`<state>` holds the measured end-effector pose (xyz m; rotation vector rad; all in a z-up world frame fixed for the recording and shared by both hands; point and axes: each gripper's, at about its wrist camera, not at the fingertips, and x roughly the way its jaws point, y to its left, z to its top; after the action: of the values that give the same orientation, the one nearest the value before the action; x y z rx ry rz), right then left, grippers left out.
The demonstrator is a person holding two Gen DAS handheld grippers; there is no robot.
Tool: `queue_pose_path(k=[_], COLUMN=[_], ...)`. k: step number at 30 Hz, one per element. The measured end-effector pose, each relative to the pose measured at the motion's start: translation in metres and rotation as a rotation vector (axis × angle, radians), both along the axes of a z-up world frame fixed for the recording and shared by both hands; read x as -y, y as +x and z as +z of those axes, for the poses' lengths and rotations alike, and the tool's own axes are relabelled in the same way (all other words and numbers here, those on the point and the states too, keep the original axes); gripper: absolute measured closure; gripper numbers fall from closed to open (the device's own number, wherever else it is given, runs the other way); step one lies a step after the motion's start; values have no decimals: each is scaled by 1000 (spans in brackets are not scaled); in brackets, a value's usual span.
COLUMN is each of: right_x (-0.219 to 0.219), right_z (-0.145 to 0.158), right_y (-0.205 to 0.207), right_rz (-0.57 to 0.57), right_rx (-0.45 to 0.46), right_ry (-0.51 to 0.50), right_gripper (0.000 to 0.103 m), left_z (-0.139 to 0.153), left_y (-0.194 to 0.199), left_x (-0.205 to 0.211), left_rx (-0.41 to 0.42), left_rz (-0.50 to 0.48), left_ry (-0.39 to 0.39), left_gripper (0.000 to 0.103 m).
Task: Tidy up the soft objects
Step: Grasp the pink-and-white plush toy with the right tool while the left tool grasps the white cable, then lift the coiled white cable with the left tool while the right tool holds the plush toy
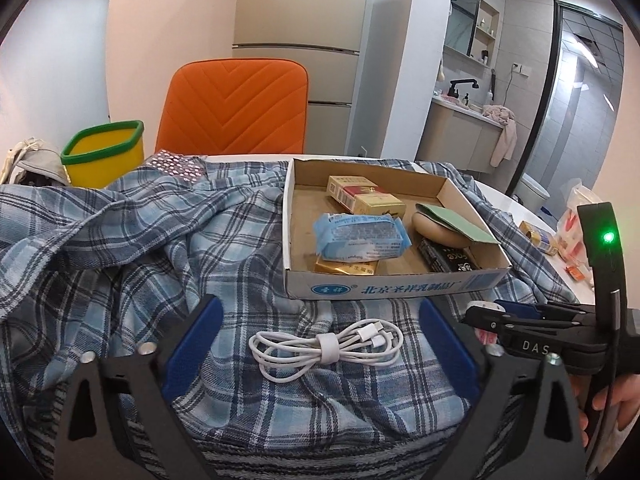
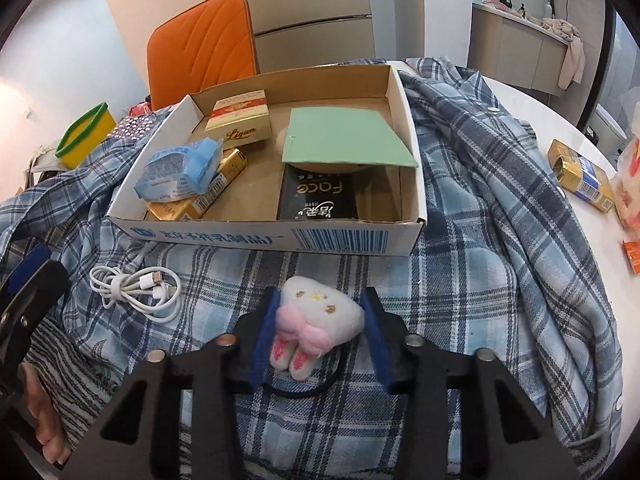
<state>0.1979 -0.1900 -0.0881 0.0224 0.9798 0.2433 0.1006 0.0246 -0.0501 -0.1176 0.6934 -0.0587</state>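
My right gripper [image 2: 318, 312] is shut on a small white plush rabbit charm [image 2: 320, 316] with a pink bow and a black loop, just above the blue plaid shirt [image 2: 480, 280], in front of the cardboard box [image 2: 280, 236]. My left gripper [image 1: 320, 332] is open, its blue pads either side of a coiled white cable [image 1: 326, 348] lying on the shirt [image 1: 140, 240]. The box [image 1: 392, 288] holds a blue tissue pack [image 1: 360, 236], cigarette packs [image 1: 360, 196], a green card [image 2: 344, 140] over a beige round object and a black packet [image 2: 316, 196]. The right gripper shows in the left wrist view [image 1: 496, 312].
An orange chair [image 1: 236, 108] stands behind the table. A yellow bin with a green rim [image 1: 104, 152] is at the far left. A gold and blue carton [image 2: 580, 176] and orange packets [image 2: 632, 184] lie on the white table at the right.
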Motion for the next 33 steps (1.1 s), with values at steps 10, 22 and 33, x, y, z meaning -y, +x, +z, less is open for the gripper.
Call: queue_pose_path(k=[10, 22, 33], right_x=[1, 0, 0], right_z=[30, 27, 37], right_y=[-29, -26, -36], right_rz=[8, 12, 30], right_rx=[201, 180, 238], right_ry=[20, 19, 48], right_gripper=[64, 64, 64], left_z=[-11, -29, -1], left_y=[13, 32, 21], left_x=[-1, -19, 22], left_rx=[-84, -221, -208], left_rz=[-33, -4, -214], left_ry=[-27, -113, 270], left_gripper=[35, 34, 65])
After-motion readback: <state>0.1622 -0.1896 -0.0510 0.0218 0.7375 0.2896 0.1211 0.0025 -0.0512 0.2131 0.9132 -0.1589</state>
